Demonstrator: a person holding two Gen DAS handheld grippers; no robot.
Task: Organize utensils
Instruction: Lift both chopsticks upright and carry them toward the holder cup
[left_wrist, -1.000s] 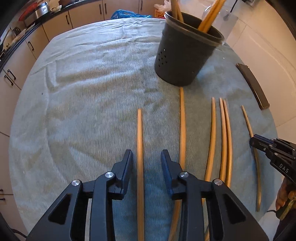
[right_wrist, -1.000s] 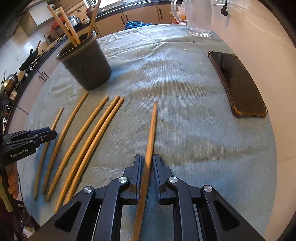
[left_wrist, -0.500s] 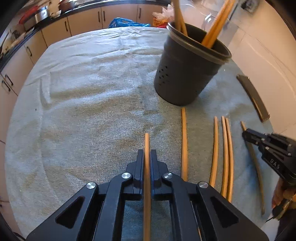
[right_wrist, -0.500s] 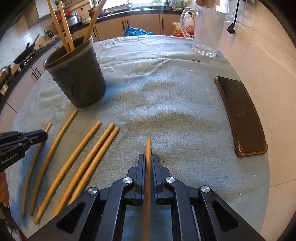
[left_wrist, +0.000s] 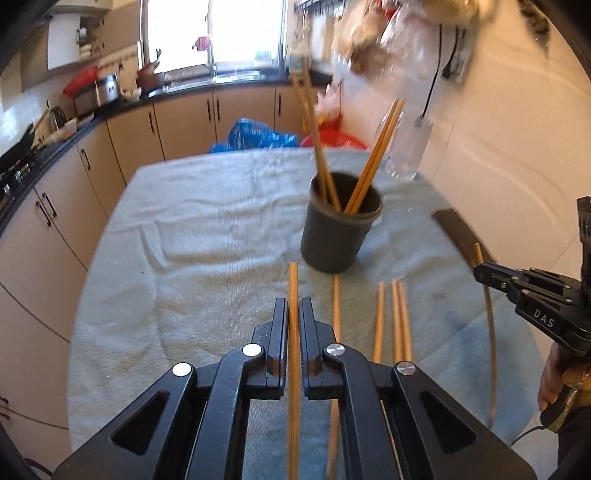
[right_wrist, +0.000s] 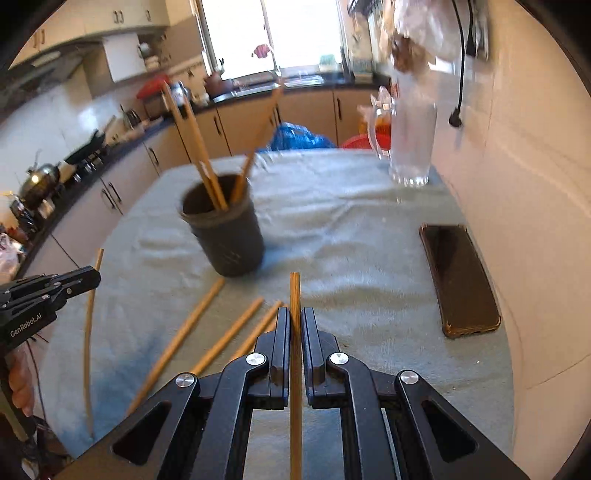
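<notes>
A: Which step is this, starting from the left?

B: The carry, I'd say. The left gripper (left_wrist: 293, 314) is pressed together on one wooden chopstick (left_wrist: 293, 288), which runs straight out between its jaws toward twelve o'clock, its tip clear of the towel-covered table (left_wrist: 177, 236). The dark holder (left_wrist: 338, 229) stands at about one o'clock from it, with several sticks leaning inside.

A: And what lies between the two hands?

B: Four loose chopsticks (left_wrist: 378, 317) on the towel, just right of the left gripper, at roughly two o'clock. None of them is touched.

A: The right side?

B: The right gripper (right_wrist: 294, 317) is likewise pinched on its own stick (right_wrist: 294, 295), pointing at twelve o'clock. From there the holder (right_wrist: 229, 236) sits at eleven o'clock, a glass jug (right_wrist: 410, 147) at one o'clock, and a phone (right_wrist: 461, 280) at three o'clock, well apart.

A: What does the next move call for?

B: Probably raising each tip above the rim, tilting the stick more upright, and easing it in among those already there without knocking them. Going one at a time would keep the hands from crowding the mouth, and the holder may shift if nudged
</notes>
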